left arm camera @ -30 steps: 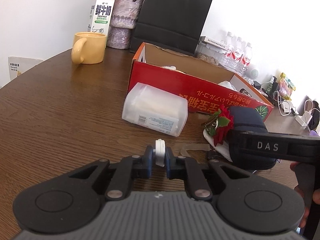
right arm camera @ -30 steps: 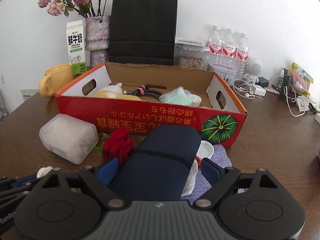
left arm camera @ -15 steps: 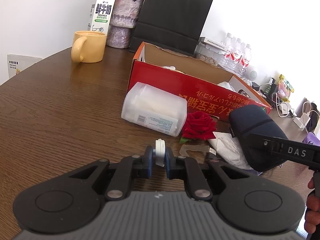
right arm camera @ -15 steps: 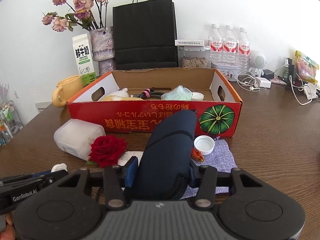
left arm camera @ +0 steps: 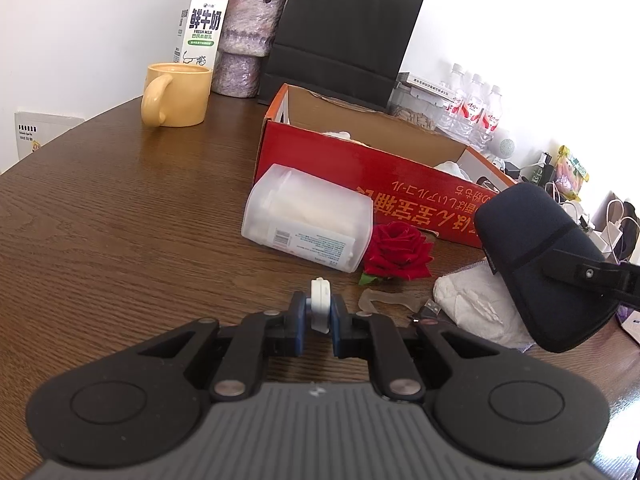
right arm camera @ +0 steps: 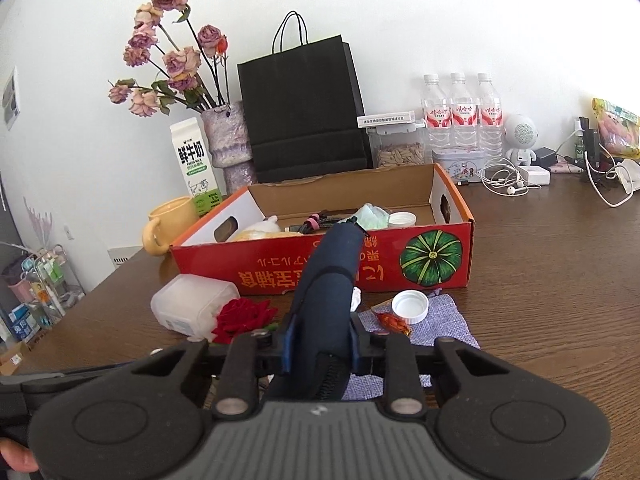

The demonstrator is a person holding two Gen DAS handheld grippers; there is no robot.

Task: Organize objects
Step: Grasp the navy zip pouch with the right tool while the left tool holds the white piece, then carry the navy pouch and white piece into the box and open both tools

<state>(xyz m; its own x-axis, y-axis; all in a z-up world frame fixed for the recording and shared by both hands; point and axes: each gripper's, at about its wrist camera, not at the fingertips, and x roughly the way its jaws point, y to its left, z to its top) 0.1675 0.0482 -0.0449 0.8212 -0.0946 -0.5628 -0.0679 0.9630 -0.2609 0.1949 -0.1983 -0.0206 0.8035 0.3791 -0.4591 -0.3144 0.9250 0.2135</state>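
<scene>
My right gripper (right arm camera: 318, 346) just closed on the soft pouch (right arm camera: 328, 280), squashing it; left gripper (left arm camera: 319, 316) pinches a small white cap (left arm camera: 320, 302), prob. light plastic.

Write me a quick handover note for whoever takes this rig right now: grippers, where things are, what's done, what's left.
Left gripper: shut on a small white cap, low over the table.
Right gripper: jaws just closed on the dark blue pouch, raised off the table.
Done: a few things lie in the red box.
Left on the table, in front of the box: translucent container, red rose, white bottle cap, purple cloth, crumpled tissue.
Next, probably: pouch into the box.
</scene>
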